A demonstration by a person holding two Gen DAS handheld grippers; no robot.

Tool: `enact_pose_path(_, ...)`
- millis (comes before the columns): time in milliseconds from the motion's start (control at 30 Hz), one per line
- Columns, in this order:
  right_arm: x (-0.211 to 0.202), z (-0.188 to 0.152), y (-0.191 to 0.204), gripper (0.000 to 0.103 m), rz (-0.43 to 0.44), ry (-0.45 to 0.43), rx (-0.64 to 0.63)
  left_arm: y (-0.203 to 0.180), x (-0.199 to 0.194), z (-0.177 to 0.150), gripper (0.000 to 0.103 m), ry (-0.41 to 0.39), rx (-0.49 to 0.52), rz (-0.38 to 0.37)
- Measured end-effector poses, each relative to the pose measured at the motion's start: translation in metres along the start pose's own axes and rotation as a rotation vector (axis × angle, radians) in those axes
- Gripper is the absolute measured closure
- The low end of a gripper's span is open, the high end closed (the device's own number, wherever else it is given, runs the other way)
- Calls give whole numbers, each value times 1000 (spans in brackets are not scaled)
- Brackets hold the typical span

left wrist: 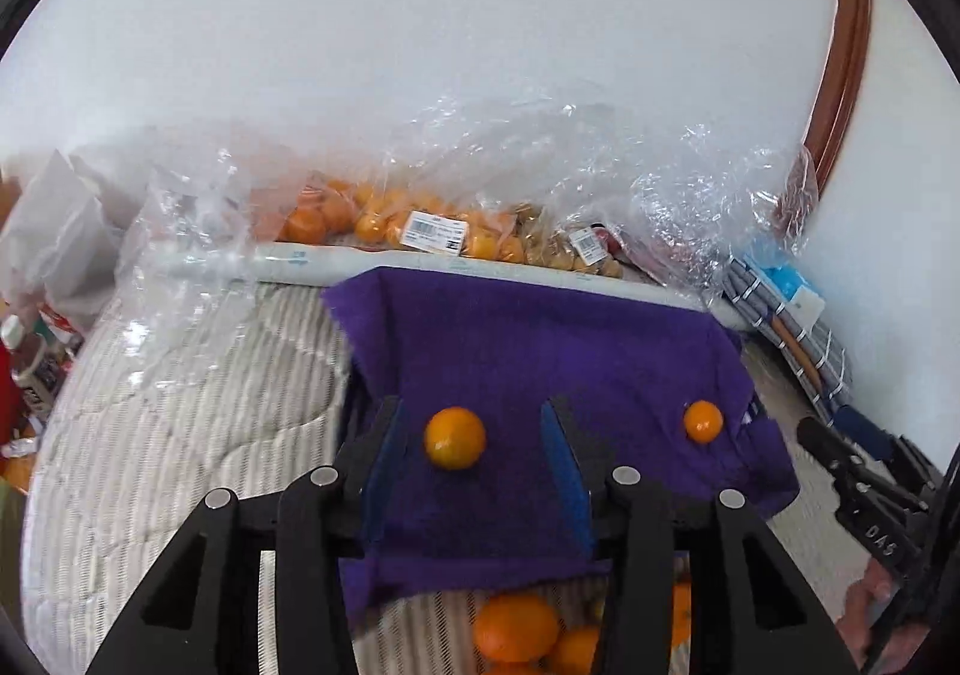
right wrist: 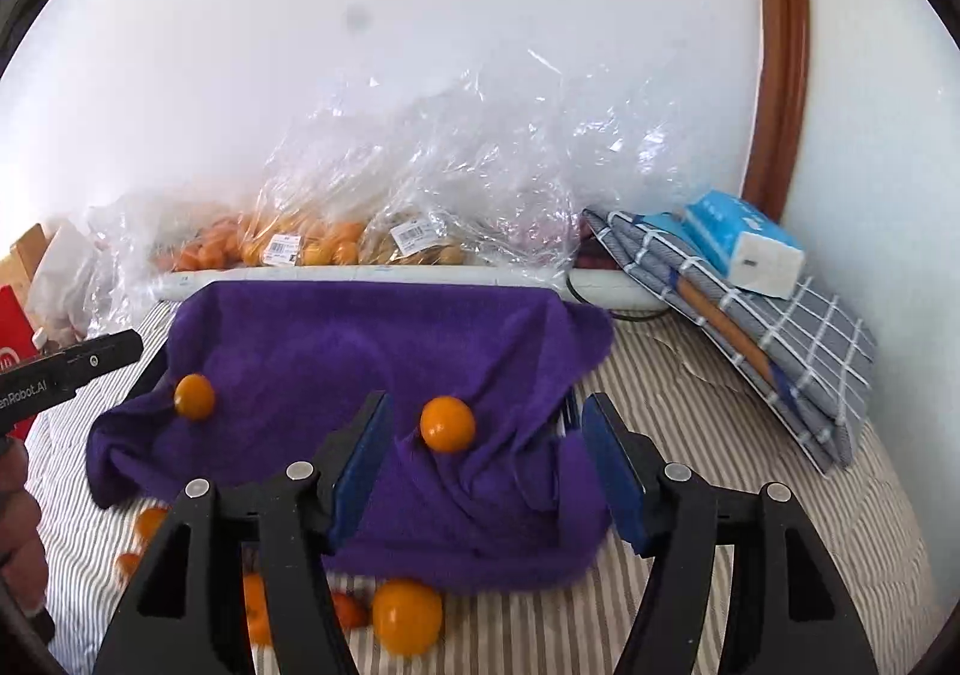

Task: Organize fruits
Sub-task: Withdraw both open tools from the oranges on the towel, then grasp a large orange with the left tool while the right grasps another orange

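A purple towel (left wrist: pixel 540 351) (right wrist: pixel 360 339) covers a container on the striped bed. Two small oranges lie on it. In the left wrist view the left one (left wrist: pixel 455 438) sits between the open fingers of my left gripper (left wrist: pixel 474 429), and the other (left wrist: pixel 703 421) lies to the right. In the right wrist view my right gripper (right wrist: pixel 486 429) is open, with one orange (right wrist: pixel 447 424) between its fingers and the other (right wrist: pixel 194 396) to the left. Neither is gripped. Loose oranges (left wrist: pixel 516 627) (right wrist: pixel 407 618) lie on the bed in front of the towel.
Clear plastic bags of oranges and other fruit (left wrist: pixel 420 225) (right wrist: pixel 312 246) lie along the white wall behind the towel. Folded checked cloth (right wrist: pixel 780 339) with a blue tissue pack (right wrist: pixel 744 243) sits at the right. A brown door frame (right wrist: pixel 780 45) stands at right.
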State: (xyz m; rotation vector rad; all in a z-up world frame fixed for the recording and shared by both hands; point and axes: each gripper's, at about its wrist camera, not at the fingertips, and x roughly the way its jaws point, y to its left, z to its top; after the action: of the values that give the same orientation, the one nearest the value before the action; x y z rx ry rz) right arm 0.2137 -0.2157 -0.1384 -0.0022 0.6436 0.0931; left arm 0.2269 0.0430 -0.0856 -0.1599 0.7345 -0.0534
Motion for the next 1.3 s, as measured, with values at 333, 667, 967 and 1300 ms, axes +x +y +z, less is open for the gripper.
enact_pose_path(333,-29,-52,10,48,86,101,-17,22,-68,-39,59,22,4,28)
enact_pose_path(667,-6,-76,17,66,164,137,13,44,-78,-83,59,75,-54,43)
enact_pose_path(967,28,-77,19,68,170,203,48,36,-64,-98,58,110,-48,-26)
enact_pose_path(1300,4,-99,-6,71,178,204,99,-2,-23,-113,53,181,21,-100)
